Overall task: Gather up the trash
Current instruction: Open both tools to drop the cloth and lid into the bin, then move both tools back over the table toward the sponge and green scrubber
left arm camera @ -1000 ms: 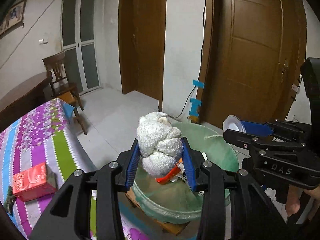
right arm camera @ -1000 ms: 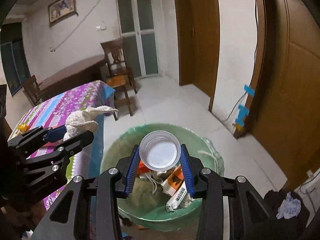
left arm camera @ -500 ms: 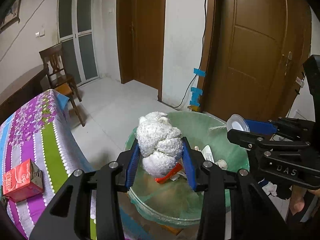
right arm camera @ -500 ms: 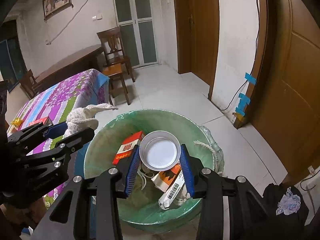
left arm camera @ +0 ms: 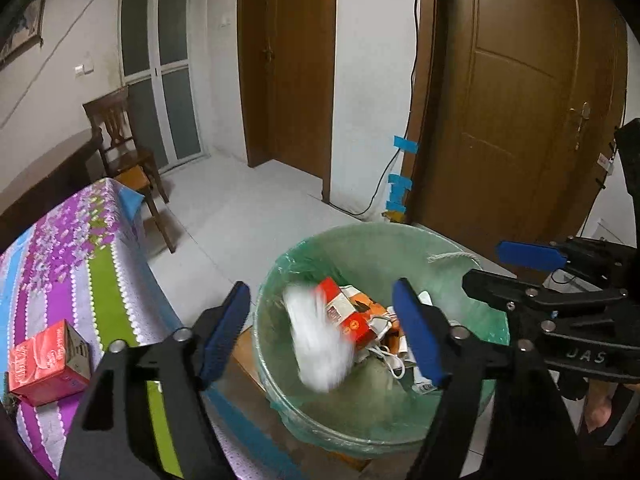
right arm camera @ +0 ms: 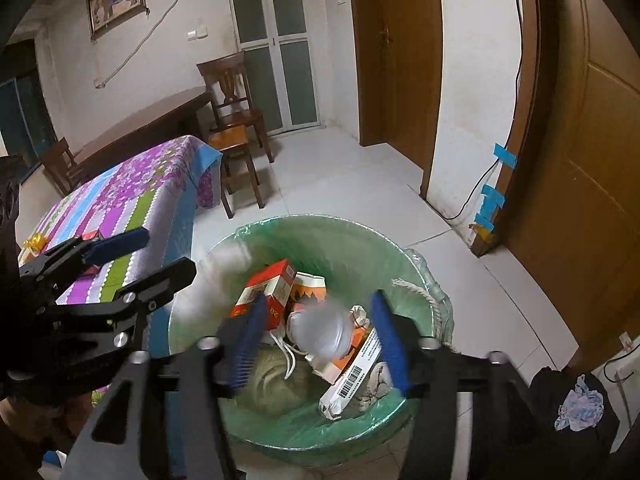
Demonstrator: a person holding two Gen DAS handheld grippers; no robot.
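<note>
A round bin lined with a green bag (left arm camera: 360, 232) (right arm camera: 320, 222) stands on the floor below both grippers, holding red and orange cartons and white string. My left gripper (left arm camera: 320, 286) hovers over it with its jaws opening; a white fluffy cloth (left arm camera: 316, 344) drops as a blur between and below the pads, free of them. My right gripper (right arm camera: 320, 316) is over the bin too, its jaws opening, and a clear plastic cup (right arm camera: 320, 332) falls blurred between them, touching neither pad. Each gripper shows in the other's view: right gripper (left arm camera: 500, 266), left gripper (right arm camera: 168, 250).
A table under a purple striped cloth (left arm camera: 80, 264) touches the bin's left side, with a red box (left arm camera: 44, 356) on it. A wooden chair (right arm camera: 236, 120) stands beyond. Brown doors (left arm camera: 520, 120) and a taped cable line the wall. Dark clothing (right arm camera: 576, 404) lies at right.
Both grippers have opened. The white cloth has left the left gripper and the plastic cup the right one; both are dropping into the bin. The right gripper came slightly lower over the bin.
</note>
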